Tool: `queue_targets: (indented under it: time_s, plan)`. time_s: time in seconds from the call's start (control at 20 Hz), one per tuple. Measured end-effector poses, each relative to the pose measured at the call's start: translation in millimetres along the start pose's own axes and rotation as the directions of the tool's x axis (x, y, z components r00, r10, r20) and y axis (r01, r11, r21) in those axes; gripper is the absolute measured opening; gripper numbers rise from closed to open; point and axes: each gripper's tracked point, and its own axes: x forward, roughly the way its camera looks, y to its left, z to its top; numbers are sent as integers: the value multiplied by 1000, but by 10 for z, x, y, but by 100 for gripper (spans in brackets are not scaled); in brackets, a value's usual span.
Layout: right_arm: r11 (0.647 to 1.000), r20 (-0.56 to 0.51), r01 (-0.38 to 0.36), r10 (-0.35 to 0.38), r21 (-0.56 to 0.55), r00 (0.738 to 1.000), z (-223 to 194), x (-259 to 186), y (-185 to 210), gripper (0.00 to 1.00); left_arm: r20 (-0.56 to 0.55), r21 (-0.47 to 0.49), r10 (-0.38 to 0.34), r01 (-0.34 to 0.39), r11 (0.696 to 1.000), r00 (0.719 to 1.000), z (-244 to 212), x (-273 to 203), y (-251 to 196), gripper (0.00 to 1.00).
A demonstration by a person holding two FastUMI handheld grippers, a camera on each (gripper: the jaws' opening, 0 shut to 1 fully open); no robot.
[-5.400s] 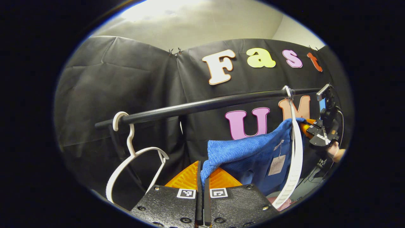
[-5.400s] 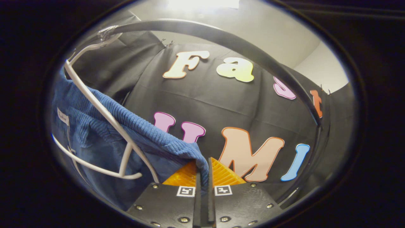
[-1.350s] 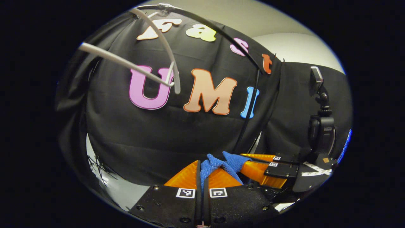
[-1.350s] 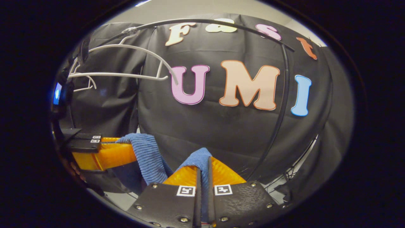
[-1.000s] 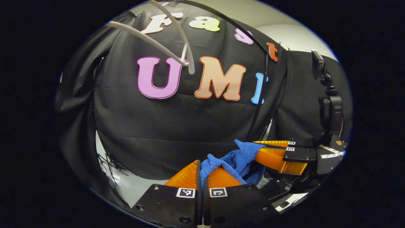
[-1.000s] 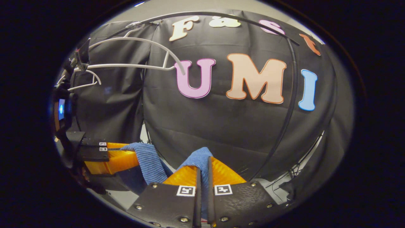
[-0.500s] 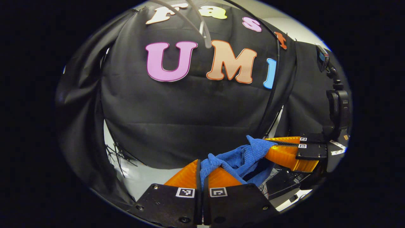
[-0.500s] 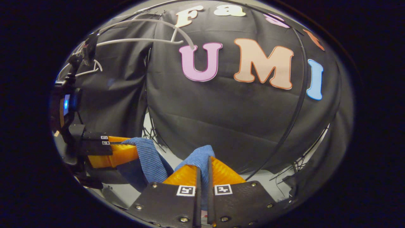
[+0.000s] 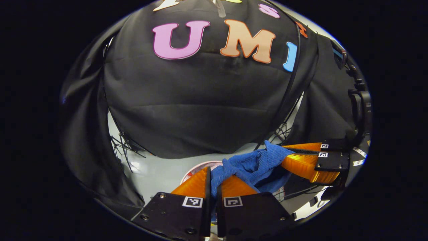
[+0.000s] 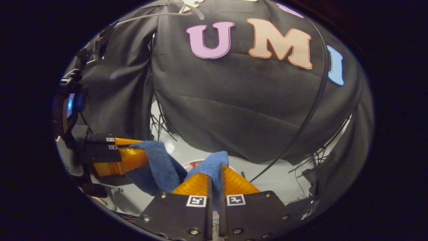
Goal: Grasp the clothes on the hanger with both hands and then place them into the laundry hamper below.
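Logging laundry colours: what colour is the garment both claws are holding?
Blue, with a ribbed knit texture: the garment shows best in the left gripper view.

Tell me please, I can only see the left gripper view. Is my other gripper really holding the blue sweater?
Observer: Yes. In the right gripper view, the right gripper has its jaws shut on a fold of the blue sweater.
Operator: Is the hanger empty?
Observer: The white hanger is bare where it shows, up at the top left.
Operator: What does my left gripper look like from there?
Observer: The left gripper shows side-on, and the sweater sags between the two grippers.
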Motion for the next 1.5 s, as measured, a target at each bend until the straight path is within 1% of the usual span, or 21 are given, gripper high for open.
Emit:
queue_targets:
  time_s: [0.3, 0.35, 0.4, 0.45, 0.5, 0.55, 0.6, 0.65, 0.9, 1.05, 1.15, 1.25, 1.35, 1.45, 1.5]
  plan:
    - [1000, -95, 3, -1, 22, 995, -280, 111, -5, 8, -76, -15, 3, -4, 1000, 997, -230, 47, 46, 8]
    - [1000, -106, 3, 0, 23, 994, -326, 120, 0, 8, -93, -20, 2, -3, 1000, 996, -274, 58, 45, 7]
    - [1000, -111, -1, 4, 27, 994, -330, 115, 11, 8, -112, -25, 1, -3, 1000, 994, -346, 62, 55, 17]
    - [1000, -111, -2, 5, 30, 994, -313, 117, -4, 8, -127, -32, -2, -2, 999, 992, -398, 50, 50, 20]
    - [1000, -113, -1, 4, 30, 994, -299, 117, -12, 9, -127, -36, -4, -1, 999, 992, -411, 24, 40, 32]
    - [1000, -113, 1, 3, 29, 994, -307, 113, -11, 8, -113, -39, -11, 6, 999, 994, -368, 24, 18, 33]
    - [1000, -112, 0, 3, 29, 994, -293, 112, -9, 8, -107, -37, -12, 8, 999, 994, -331, 21, 19, 50]
    - [1000, -110, 0, 4, 31, 994, -309, 114, -3, 8, -105, -33, -11, 7, 999, 994, -309, 29, 24, 43]
    - [1000, -78, -6, 8, 29, 997, -154, 57, -2, 8, -84, -24, 3, -5, 1000, 996, -193, 3, 44, 43]
    - [1000, -2, -11, 11, 20, 1000, 136, -34, -5, 8, -13, -13, 8, -8, 1000, 1000, 83, -122, 28, 43]
    - [1000, 66, -12, 11, 12, 998, 420, -160, -12, 8, 43, -3, 6, -6, 1000, 999, 333, -197, -13, 43]
    - [1000, 143, -6, 5, 4, 990, 741, -309, -23, 8, 109, 7, 7, -7, 1000, 994, 621, -287, -43, 43]
    - [1000, 217, 2, -4, 11, 976, 1038, -483, -12, 8, 194, 9, 3, -5, 1000, 981, 993, -402, -111, 43]
    - [1000, 297, 12, -17, 19, 955, 1376, -721, -26, 8, 269, 20, -4, -1, 1000, 963, 1325, -557, -191, 43]
    - [1000, 338, 16, -23, 24, 941, 1567, -838, -36, 13, 307, 30, -9, 0, 1000, 952, 1489, -661, -231, 43]
